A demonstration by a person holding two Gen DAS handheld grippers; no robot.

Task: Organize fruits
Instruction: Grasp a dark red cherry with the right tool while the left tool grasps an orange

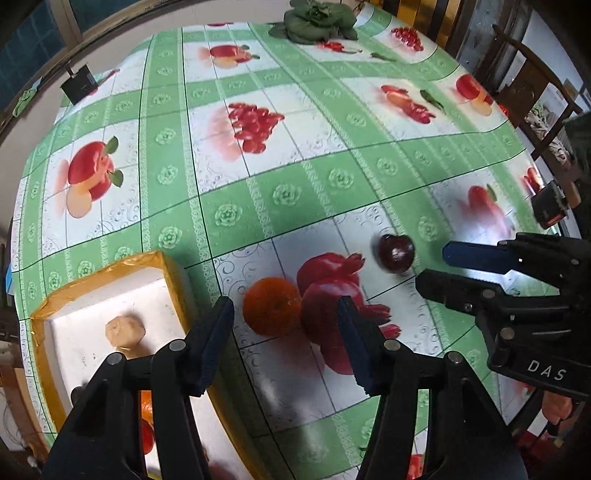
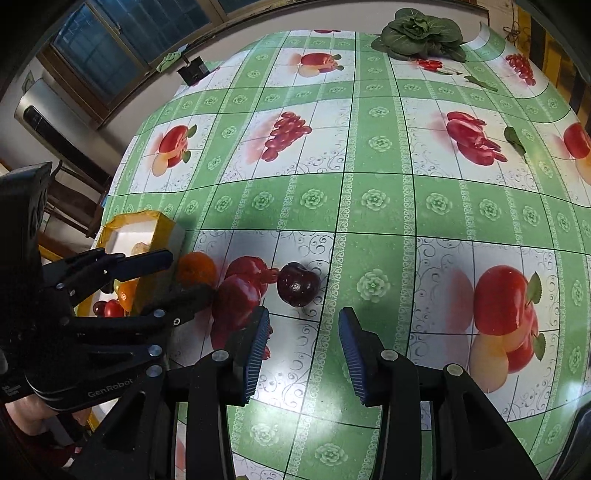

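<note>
An orange (image 1: 272, 306) lies on the fruit-print tablecloth just right of a white foam box with yellow tape (image 1: 162, 264). My left gripper (image 1: 284, 343) is open, just short of the orange, which sits ahead between the jaws. A dark red plum (image 1: 395, 253) lies further right. My right gripper (image 2: 303, 350) is open and empty, just behind the plum (image 2: 298, 283). In the left wrist view it (image 1: 430, 267) points at the plum from the right. The box (image 2: 162, 225) holds a pale fruit (image 1: 123, 330), an orange and red fruits (image 2: 110, 307).
A bunch of leafy greens (image 2: 421, 33) lies at the table's far edge. A small black device (image 2: 194, 70) stands at the far left corner. Wooden chairs (image 1: 532, 92) stand along the right side. Loose green leaves (image 2: 515, 142) lie on the cloth.
</note>
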